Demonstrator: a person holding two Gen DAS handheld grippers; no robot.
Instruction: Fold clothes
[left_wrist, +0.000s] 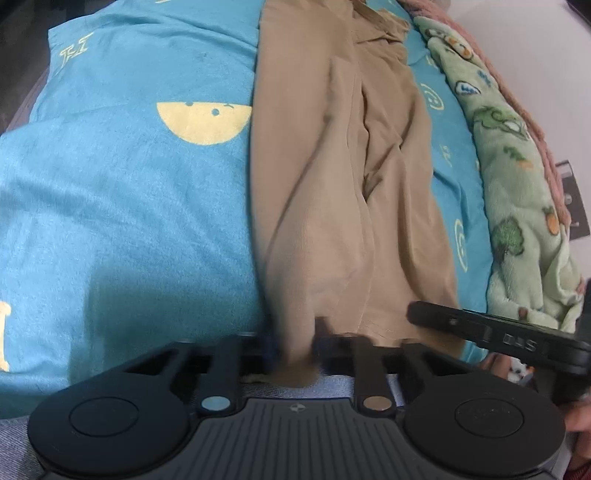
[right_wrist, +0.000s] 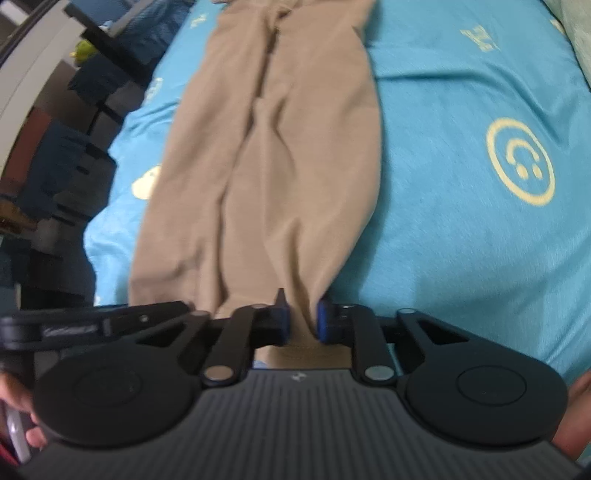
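Left wrist view looks along a tan garment (left_wrist: 332, 192) laid lengthwise on a bed covered with a blue sheet (left_wrist: 129, 221) printed with pale yellow smiley faces and letters. The left tongs (left_wrist: 295, 350) are clenched on the near hem of the garment, a bunch of tan cloth pinched between the two dark blue pads, though this part is smeared by motion blur. The garment is folded into a long narrow strip with a collar visible at its far end and soft lengthwise creases down its middle. Along the right edge of the bed lies a green fleece blanket (left_wrist: 517, 177) with a vegetable print, and beyond it a strip of pink fabric (left_wrist: 524, 96). The right tongs (left_wrist: 498, 332) show as a black bar entering from the right, just beside the left pair, at the same near hem. Right wrist view shows the same garment (right_wrist: 266, 166) running away from the camera across the sheet (right_wrist: 461, 221), with the right tongs (right_wrist: 301, 321) gripping the near right corner of the hem; tan cloth fills the narrow gap between the blue pads (right_wrist: 323, 319). The left tongs (right_wrist: 92, 325) reach in from the left at the same edge. Dark furniture (right_wrist: 74, 147) stands blurred past the bed's left side.
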